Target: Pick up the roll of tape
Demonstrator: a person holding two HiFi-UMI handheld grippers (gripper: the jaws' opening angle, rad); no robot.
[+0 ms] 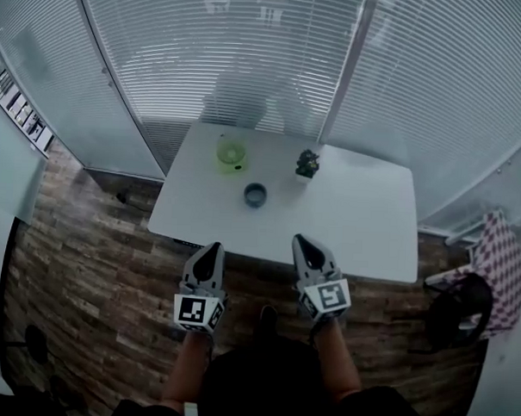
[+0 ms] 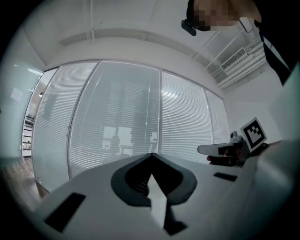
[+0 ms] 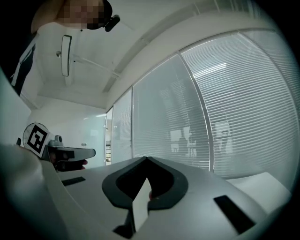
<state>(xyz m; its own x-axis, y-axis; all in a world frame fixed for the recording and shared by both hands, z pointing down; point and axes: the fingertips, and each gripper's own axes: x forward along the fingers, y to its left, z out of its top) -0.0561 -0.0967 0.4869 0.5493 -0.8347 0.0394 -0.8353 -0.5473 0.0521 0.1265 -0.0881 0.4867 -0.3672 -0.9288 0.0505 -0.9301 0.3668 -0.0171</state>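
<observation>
Head view: how are the arms held?
— Both forearms are stretched forward from the body, side by side. The left gripper (image 1: 210,248) and the right gripper (image 1: 301,242) are pointed level toward the white table (image 1: 363,233), short of its near edge, over the wooden floor (image 1: 94,264).

And the jaws?
— In the left gripper view and the right gripper view each pair is seen pressed tip to tip. Nothing is gripped.

Where is the roll of tape (image 1: 255,194)?
— It is laid flat near the table's middle, between a green container (image 1: 232,154) and the near edge, well apart from both grippers. A small plant (image 1: 307,163) is stood to its right.
</observation>
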